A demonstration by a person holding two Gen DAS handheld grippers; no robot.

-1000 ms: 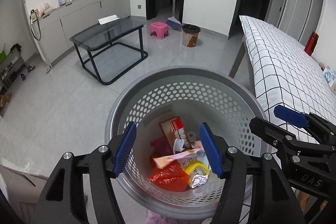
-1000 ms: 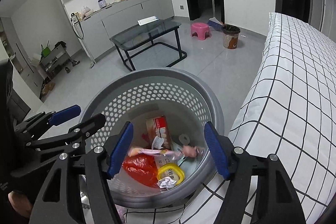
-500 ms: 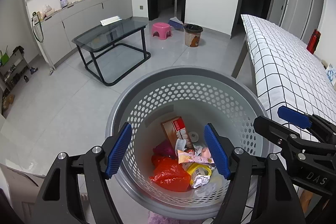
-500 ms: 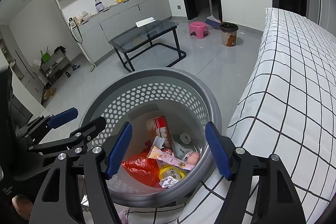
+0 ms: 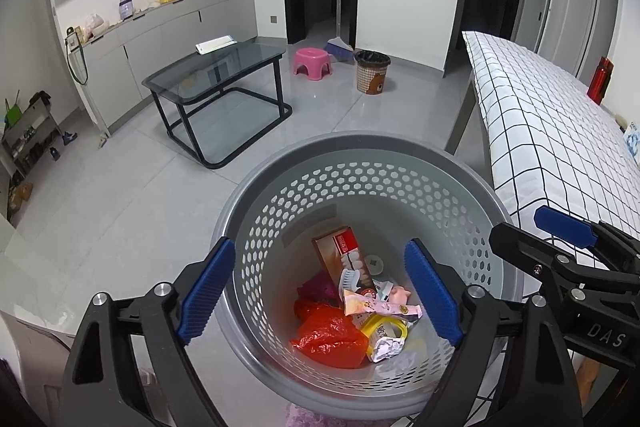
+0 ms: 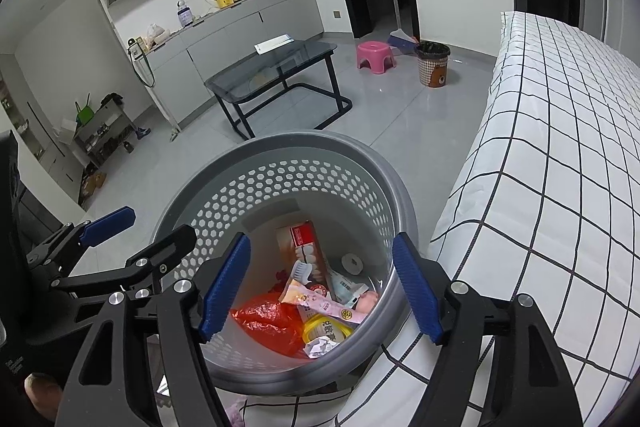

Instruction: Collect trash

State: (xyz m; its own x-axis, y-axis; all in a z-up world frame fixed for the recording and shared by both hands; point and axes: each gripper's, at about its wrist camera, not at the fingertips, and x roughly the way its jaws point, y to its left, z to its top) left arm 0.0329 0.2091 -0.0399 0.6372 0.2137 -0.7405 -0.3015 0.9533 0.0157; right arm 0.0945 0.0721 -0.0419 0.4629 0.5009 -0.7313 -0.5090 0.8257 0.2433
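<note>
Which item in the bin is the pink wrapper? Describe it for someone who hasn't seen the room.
Beside the grid-patterned bed stands a grey perforated basket. On top of the trash at its bottom lies the long pink wrapper, flat across a yellow-rimmed cup. It is the only pale pink strip, next to the crumpled red bag.

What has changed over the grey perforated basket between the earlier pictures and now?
The pink snack wrapper that was between the left gripper jaws has been let go and now lies on the trash in the grey perforated basket; those jaws are opening, empty. The right gripper stays open; basket unmoved.
</note>
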